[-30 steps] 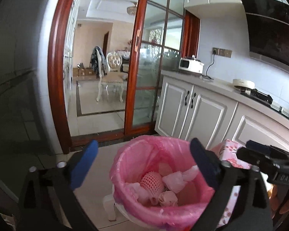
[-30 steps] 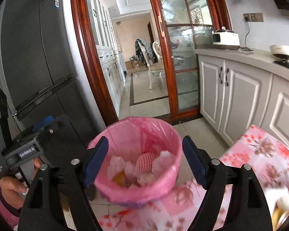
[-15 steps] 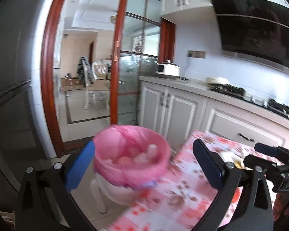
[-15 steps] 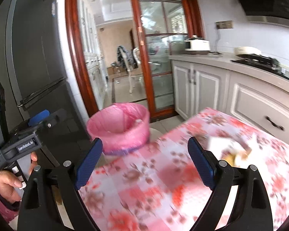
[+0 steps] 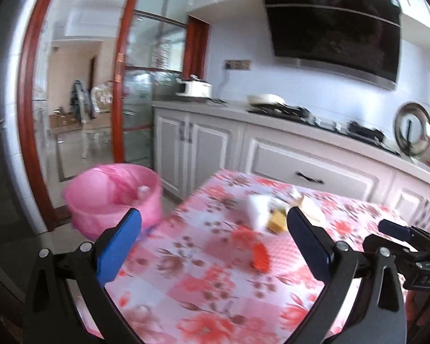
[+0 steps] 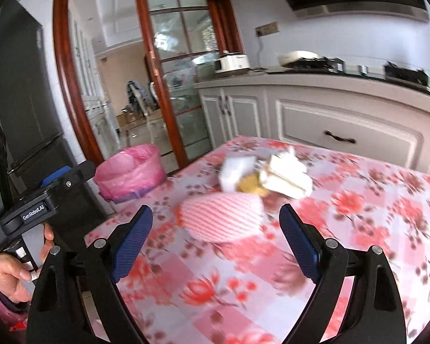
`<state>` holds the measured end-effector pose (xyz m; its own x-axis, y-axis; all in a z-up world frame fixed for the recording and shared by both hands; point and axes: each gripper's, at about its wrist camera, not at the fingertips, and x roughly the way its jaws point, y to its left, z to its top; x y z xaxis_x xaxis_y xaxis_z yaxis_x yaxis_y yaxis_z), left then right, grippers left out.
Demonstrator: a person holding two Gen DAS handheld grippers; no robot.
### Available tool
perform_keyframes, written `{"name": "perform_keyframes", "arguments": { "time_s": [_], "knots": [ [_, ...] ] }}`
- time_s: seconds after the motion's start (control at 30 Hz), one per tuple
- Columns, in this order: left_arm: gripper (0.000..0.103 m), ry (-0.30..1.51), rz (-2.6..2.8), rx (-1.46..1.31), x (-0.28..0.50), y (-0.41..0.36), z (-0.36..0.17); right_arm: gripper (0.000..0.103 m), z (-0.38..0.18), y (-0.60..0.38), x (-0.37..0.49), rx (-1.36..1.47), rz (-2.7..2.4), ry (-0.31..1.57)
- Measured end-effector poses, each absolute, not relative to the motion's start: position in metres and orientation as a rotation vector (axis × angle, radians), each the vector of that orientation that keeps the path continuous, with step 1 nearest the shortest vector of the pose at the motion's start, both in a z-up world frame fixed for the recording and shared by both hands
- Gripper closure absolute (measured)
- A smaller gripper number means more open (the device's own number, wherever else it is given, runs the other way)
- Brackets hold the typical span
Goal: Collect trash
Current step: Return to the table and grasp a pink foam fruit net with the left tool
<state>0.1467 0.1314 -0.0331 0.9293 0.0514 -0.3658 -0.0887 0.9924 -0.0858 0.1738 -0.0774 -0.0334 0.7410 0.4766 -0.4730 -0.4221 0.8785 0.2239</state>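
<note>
A bin lined with a pink bag (image 5: pixel 114 197) (image 6: pixel 130 170) stands on the floor off the table's left corner, with trash inside. On the floral tablecloth (image 5: pixel 215 286) (image 6: pixel 358 229) lie white crumpled paper (image 5: pixel 256 207) (image 6: pixel 286 176), a yellow scrap (image 5: pixel 276 220) (image 6: pixel 250 185), a red piece (image 5: pixel 261 255) and a pink ribbed foam net (image 6: pixel 220 218). My left gripper (image 5: pixel 213 243) is open and empty above the table. My right gripper (image 6: pixel 216 240) is open and empty, just short of the foam net. The left gripper's body (image 6: pixel 43 200) shows in the right wrist view.
White cabinets (image 5: pixel 215 149) with a counter, hob (image 5: pixel 286 110) and range hood (image 5: pixel 332 25) run along the far wall. A red-framed glass sliding door (image 6: pixel 163 86) opens to a dining room. A dark fridge (image 6: pixel 23 114) stands at the left.
Both grippers have swung right, away from above the bin and over the table. The trash pile on the cloth has come into view. Both stay open.
</note>
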Motion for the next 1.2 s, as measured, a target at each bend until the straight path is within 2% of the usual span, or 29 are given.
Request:
{"name": "perform_keyframes", "arguments": {
  "time_s": [0.4, 0.83, 1.0, 1.03, 1.07, 1.1, 1.17, 1.2],
  "knots": [
    [0.005, 0.459, -0.048, -0.002, 0.193, 0.061, -0.08, 0.018, -0.076, -0.128, 0.2, 0.138, 0.399, 0.61],
    [0.005, 0.659, -0.117, -0.074, 0.276, 0.048, -0.138, 0.018, -0.105, -0.147, 0.285, 0.139, 0.375, 0.693],
    [0.006, 0.676, -0.138, -0.068, 0.296, 0.036, -0.151, 0.018, -0.112, -0.146, 0.324, 0.116, 0.379, 0.711],
    [0.013, 0.678, -0.143, -0.069, 0.299, 0.035, -0.153, 0.018, -0.114, -0.146, 0.331, 0.115, 0.383, 0.715],
    [0.026, 0.688, -0.156, -0.067, 0.304, 0.033, -0.156, 0.018, -0.115, -0.145, 0.341, 0.112, 0.389, 0.72],
    [0.033, 0.696, -0.165, -0.067, 0.306, 0.031, -0.158, 0.018, -0.117, -0.144, 0.348, 0.108, 0.396, 0.724],
    [0.062, 0.725, -0.205, -0.096, 0.313, 0.033, -0.162, 0.018, -0.118, -0.139, 0.363, 0.093, 0.414, 0.729],
    [0.065, 0.722, -0.215, -0.11, 0.314, 0.035, -0.163, 0.018, -0.119, -0.137, 0.369, 0.088, 0.427, 0.732]
  ]
}}
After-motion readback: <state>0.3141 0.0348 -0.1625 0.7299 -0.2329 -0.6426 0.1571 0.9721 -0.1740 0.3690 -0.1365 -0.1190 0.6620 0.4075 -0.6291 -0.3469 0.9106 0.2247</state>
